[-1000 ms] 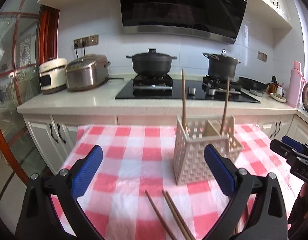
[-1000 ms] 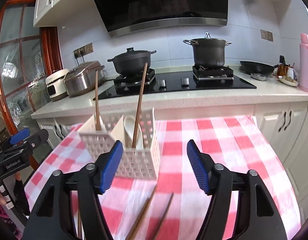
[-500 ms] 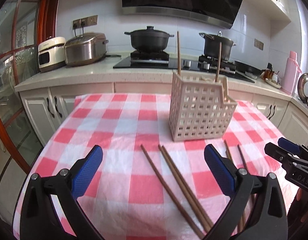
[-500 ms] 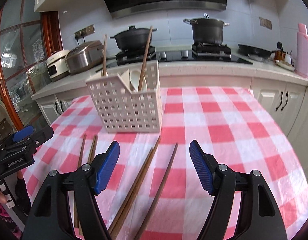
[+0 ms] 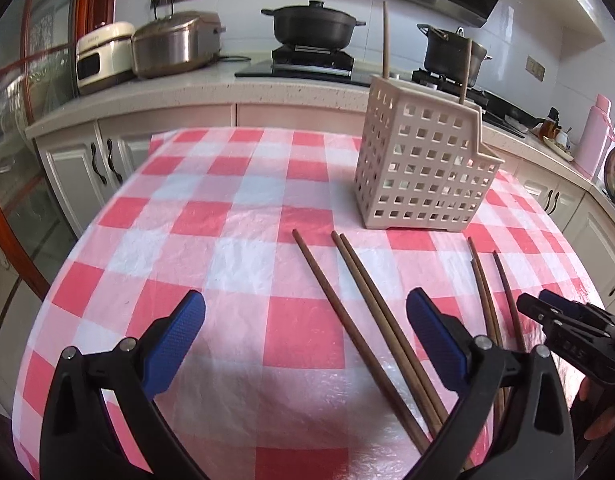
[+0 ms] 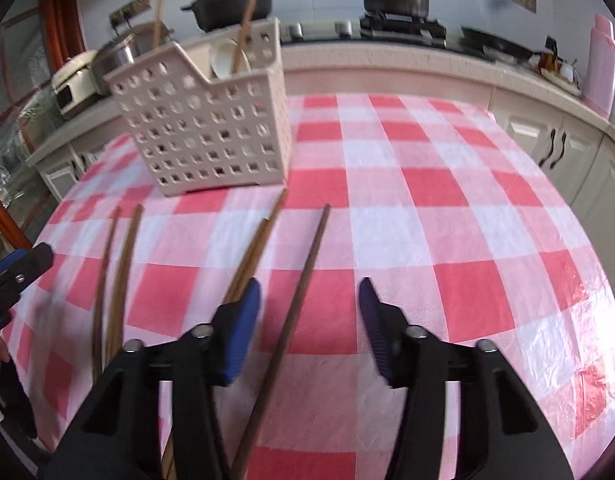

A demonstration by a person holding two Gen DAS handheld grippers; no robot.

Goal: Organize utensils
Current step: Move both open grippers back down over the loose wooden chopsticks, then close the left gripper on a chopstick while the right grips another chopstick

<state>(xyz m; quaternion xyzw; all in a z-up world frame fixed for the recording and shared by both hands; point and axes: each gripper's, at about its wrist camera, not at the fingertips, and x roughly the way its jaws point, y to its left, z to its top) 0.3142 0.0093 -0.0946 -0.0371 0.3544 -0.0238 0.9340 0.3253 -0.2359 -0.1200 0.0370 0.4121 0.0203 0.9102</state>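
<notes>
Several brown wooden chopsticks lie loose on the red-and-white checked tablecloth [image 5: 211,216] in front of a cream perforated utensil basket [image 5: 423,168], which has two chopsticks standing in it. My left gripper [image 5: 307,336] hovers open low over the cloth, with a single chopstick [image 5: 347,328] and a pair [image 5: 381,320] running under its right side. My right gripper [image 6: 309,328] is closing. One chopstick [image 6: 303,288] lies between its blue pads [image 6: 243,328], which do not touch it. The basket [image 6: 211,128] also holds a white spoon.
Behind the table runs a counter with a black hob, two dark pots [image 5: 313,26], two rice cookers [image 5: 175,46] and a pink bottle [image 5: 593,136]. More chopsticks [image 6: 119,264] lie to the left in the right wrist view. The table edge curves close on both sides.
Both grippers have sunk toward the table and tipped downward, so the chopsticks now lie right under them. The right gripper's jaws have narrowed around one chopstick.
</notes>
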